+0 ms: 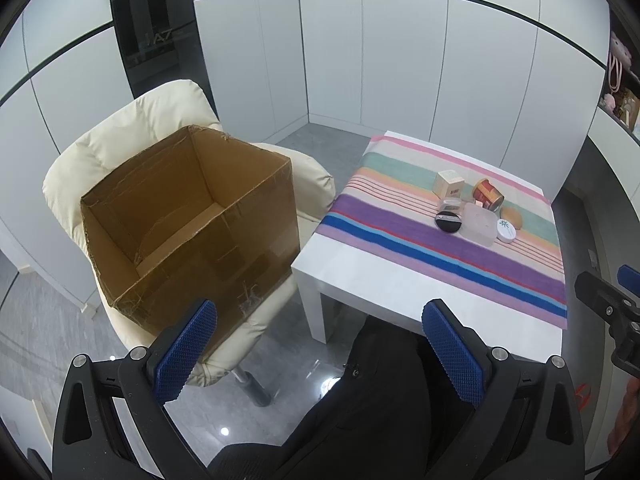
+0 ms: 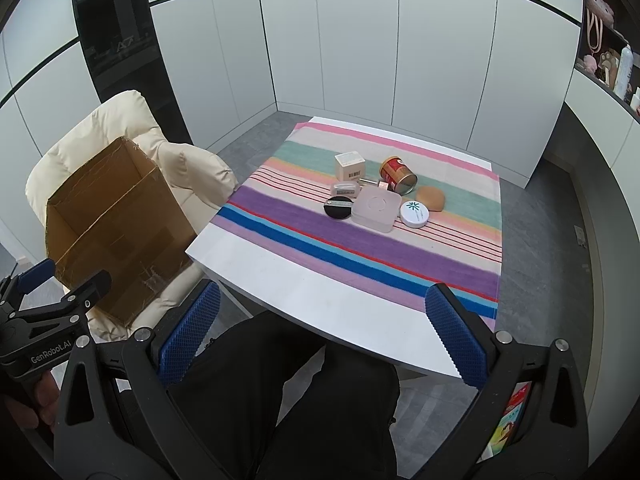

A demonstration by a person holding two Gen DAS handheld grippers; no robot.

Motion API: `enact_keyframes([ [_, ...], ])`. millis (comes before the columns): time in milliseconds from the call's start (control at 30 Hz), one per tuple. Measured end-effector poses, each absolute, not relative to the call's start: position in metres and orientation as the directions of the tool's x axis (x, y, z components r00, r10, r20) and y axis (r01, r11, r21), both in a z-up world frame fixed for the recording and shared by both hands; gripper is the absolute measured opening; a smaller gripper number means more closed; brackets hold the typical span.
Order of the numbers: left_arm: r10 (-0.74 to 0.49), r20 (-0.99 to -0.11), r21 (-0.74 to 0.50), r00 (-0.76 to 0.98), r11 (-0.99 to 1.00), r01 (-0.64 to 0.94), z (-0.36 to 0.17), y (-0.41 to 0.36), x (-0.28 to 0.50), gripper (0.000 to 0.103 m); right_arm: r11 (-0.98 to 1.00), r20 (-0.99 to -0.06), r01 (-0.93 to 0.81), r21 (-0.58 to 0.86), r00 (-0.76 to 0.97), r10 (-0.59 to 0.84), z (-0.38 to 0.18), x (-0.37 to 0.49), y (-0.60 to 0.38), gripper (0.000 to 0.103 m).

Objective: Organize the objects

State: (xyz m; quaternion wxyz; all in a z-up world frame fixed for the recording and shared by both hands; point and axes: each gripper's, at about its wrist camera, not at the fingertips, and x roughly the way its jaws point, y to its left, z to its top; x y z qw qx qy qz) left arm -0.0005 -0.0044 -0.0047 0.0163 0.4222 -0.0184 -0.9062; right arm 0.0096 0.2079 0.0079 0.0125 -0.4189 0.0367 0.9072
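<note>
While both grippers (image 2: 320,336) gape (empty), the clutter (image 2: 376,196) lies well ahead.

Box (image 1: 192,216) on chair (image 1: 100,152), left of table (image 2: 304,292); clutter on cloth (image 2: 400,248), can (image 2: 398,175) behind compact (image 2: 414,213).

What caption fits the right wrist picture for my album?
Open right gripper faces a striped table of small items, cardboard box waiting on the chair.
</note>
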Motion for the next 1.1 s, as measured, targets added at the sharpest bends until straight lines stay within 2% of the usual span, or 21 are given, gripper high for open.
enact_keyframes([
  [200,-0.028,-0.770,0.045,-0.637,-0.999,-0.010,-0.006,0.003,-0.003,0.103,-0.997,-0.759,-0.061,0.055,-0.651,-0.002,0.008,0.011,0.211,0.103],
  [433,0.056,-0.774,-0.007,-0.631,-0.997,-0.079,-0.006,0.018,-0.006,0.103,-0.993,-0.757,-0.105,0.051,-0.653,0.030,0.009,0.018,0.227,0.103],
  [733,0.102,-0.699,0.032,-0.708,-0.985,-0.173,0.011,0.052,-0.002,0.103,-0.987,-0.752,-0.156,0.029,-0.655,0.082,0.007,0.025,0.245,0.103],
  [933,0.127,-0.739,0.022,-0.662,-0.977,-0.212,0.000,0.074,-0.023,0.103,-0.986,-0.735,-0.168,-0.010,-0.667,0.121,0.003,0.018,0.261,0.103],
  [1100,0.126,-0.763,0.016,-0.633,-0.977,-0.214,-0.009,0.091,-0.053,0.103,-0.984,-0.764,-0.180,-0.004,-0.634,0.119,-0.012,-0.002,0.280,0.103],
])
